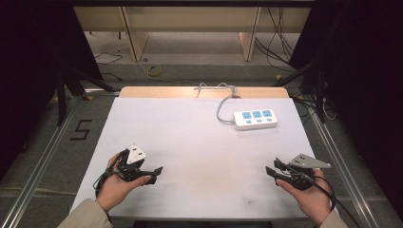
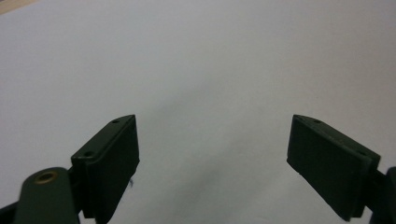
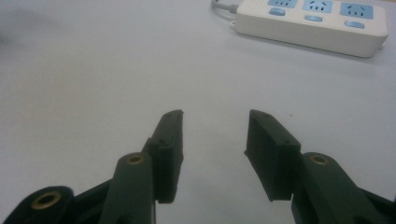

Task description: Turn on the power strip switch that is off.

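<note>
Left claw [image 1: 142,173] at seven o'clock is held wide open, empty; right claw [image 1: 275,172] at five o'clock half open, empty. White rigid plastic power strip [image 1: 255,119] lies on the white table [image 1: 190,137] at one o'clock, judged light, smooth; long sides recommended for gripping.

The power strip [image 1: 255,119] is a white, oblong block with three pale-blue socket faces in a row along its top, each with a small blue switch below it. It lies flat on the white bench [image 1: 199,156], in the far right part, its long side running roughly across and slightly tilted. A grey cord [image 1: 223,107] leaves its left end and curls back toward the far edge. In the right gripper view the power strip [image 3: 312,23] lies well ahead of the tongs, untouched, sockets facing up.
</note>
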Demonstrator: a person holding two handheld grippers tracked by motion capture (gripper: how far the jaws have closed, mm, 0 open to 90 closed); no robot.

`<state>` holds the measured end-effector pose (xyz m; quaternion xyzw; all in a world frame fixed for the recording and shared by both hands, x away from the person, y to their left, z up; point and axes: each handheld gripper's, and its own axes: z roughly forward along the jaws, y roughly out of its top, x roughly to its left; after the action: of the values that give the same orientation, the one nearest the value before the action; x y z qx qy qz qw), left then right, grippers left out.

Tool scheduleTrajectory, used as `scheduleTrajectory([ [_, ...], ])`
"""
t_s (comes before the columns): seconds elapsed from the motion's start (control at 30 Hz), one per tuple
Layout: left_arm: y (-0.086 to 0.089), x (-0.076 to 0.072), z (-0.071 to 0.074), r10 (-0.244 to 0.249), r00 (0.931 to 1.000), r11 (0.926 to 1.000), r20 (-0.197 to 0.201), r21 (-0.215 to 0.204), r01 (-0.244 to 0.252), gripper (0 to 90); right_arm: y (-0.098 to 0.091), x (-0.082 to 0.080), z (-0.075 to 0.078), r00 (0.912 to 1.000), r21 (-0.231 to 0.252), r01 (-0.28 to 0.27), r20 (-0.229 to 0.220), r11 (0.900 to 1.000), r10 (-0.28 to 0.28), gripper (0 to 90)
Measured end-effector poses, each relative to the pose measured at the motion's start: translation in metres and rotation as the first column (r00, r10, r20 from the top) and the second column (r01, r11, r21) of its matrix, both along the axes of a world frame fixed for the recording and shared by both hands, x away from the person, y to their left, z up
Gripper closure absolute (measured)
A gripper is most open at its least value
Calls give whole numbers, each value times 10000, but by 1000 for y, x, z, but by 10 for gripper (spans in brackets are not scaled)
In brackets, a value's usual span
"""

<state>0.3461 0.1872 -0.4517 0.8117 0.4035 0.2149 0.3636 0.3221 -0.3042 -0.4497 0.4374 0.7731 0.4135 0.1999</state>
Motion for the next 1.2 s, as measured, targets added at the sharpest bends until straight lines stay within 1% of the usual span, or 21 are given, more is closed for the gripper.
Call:
scheduleTrajectory([
  [0.13, 0, 0, 0, -48, 10000, 10000, -46, 35, 48, 166, 0, 1, 2, 10000, -130, 57, 61, 9999, -56, 628],
  [0.17, 0, 0, -1, -33, 10000, 10000, -64, -1, 33, 166, 0, 1, 2, 10000, -130, 57, 61, 9999, -56, 628],
  [0.2, 0, 0, -1, -42, 10000, 10000, -64, -10, 42, 166, 1, 3, 4, 9998, -249, 119, 142, 9996, -116, 675],
  [0.27, 0, 0, 0, -53, 10000, 10000, -36, 2, 53, 166, 1, 4, 5, 9997, -316, 145, 181, 9994, -140, 731],
  [0.33, 0, 0, -1, -20, 10000, 10000, -20, -38, 20, 166, 2, 6, 7, 9995, -441, 208, 227, 9988, -198, 810],
  [0.37, 0, 0, -1, -9, 10000, 10000, -21, -33, 8, 166, 2, 6, 7, 9995, -441, 208, 227, 9988, -198, 810],
  [0.4, 0, 0, -1, 0, 10000, 10000, -27, -30, 0, 166, 3, 9, 9, 9993, -549, 268, 276, 9981, -253, 884],
  [0.43, 0, 1, -1, -6, 10000, 10000, -50, -39, 6, 167, 3, 10, 10, 9993, -605, 256, 275, 9978, -240, 900],
  [0.5, 0, 1, -1, -6, 10000, 10000, -64, -24, 6, 167, 3, 12, 11, 9991, -647, 313, 299, 9974, -294, 900],
  [0.57, 0, 1, -1, -21, 10000, 10000, -60, 6, 21, 167, 4, 16, 12, 9994, -714, 283, 207, 9970, -269, 900],
  [0.77, 0, 0, -1, -39, 10000, 10000, -30, 14, 39, 168, 7, 25, 15, 9990, -819, 375, 261, 9959, -355, 900],
  [0.87, 0, 1, -1, -42, 10000, 10000, -43, 12, 42, 168, 9, 34, 18, 9992, -854, 342, 240, 9958, -323, 900],
  [0.93, 0, 1, -1, -43, 10000, 10000, -40, 11, 43, 168, 10, 36, 19, 9991, -877, 360, 240, 9955, -340, 900],
  [1.07, 0, 1, -1, -77, 10000, 10000, -59, 46, 77, 169, 14, 49, 22, 9991, -991, 390, 221, 9943, -370, 900],
  [1.1, 0, 1, -1, -85, 9999, 10000, -59, 45, 86, 169, 14, 49, 22, 9991, -991, 390, 221, 9943, -370, 900],
  [1.13, 0, 1, -1, -88, 9999, 10000, -52, 39, 88, 169, 15, 54, 24, 9988, -993, 445, 227, 9941, -424, 900],
  [1.2, 0, 1, -1, -97, 9999, 9999, -46, 46, 97, 169, 16, 59, 25, 9989, -1017, 450, 199, 9938, -432, 900],
])
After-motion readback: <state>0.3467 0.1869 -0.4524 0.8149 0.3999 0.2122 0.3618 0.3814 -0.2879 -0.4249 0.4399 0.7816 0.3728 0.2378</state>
